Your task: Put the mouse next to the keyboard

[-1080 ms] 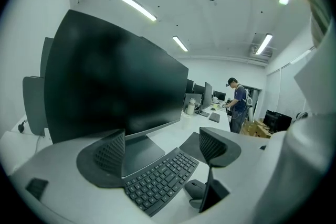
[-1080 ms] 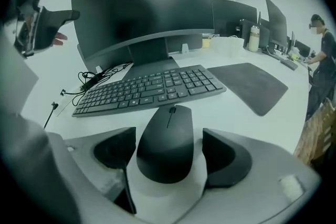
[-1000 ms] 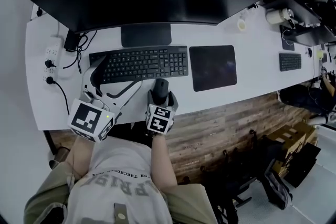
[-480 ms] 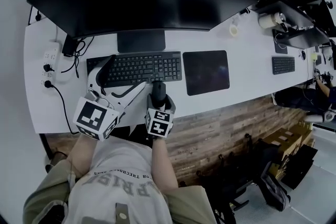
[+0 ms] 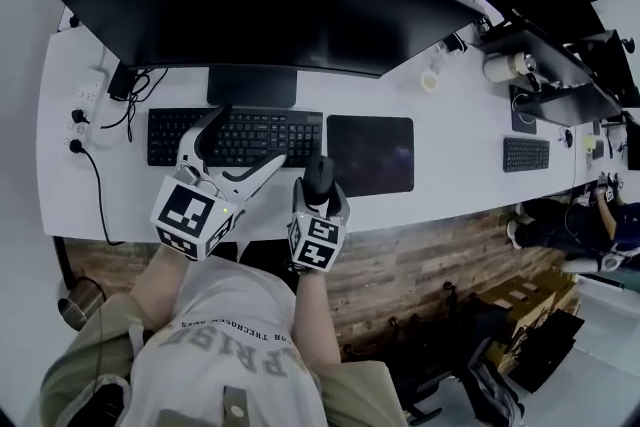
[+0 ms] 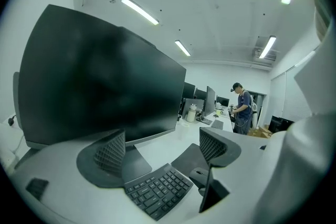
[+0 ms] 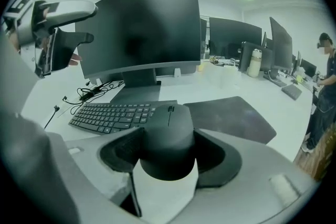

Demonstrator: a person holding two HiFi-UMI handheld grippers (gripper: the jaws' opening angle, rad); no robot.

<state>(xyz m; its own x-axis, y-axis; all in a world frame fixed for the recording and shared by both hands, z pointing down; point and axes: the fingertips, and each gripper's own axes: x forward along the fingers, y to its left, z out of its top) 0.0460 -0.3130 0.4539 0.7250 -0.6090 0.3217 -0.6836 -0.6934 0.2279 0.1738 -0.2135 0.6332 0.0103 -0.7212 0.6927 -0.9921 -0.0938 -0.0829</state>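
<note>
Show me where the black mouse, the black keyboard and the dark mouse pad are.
black computer mouse (image 7: 168, 131): right gripper view, top shell.
black keyboard (image 5: 300, 130): head view, right-hand keys.
dark rectangular mouse pad (image 5: 370, 153): head view, centre.

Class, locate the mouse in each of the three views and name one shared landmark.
Head view: mouse centre, just off the keyboard's right end.
Left gripper view: mouse low centre, right of the keyboard.
Right gripper view: mouse centre foreground, keyboard behind it at left.
Shared landmark: the keyboard.

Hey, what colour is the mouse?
Black. The mouse shows best in the right gripper view.
</note>
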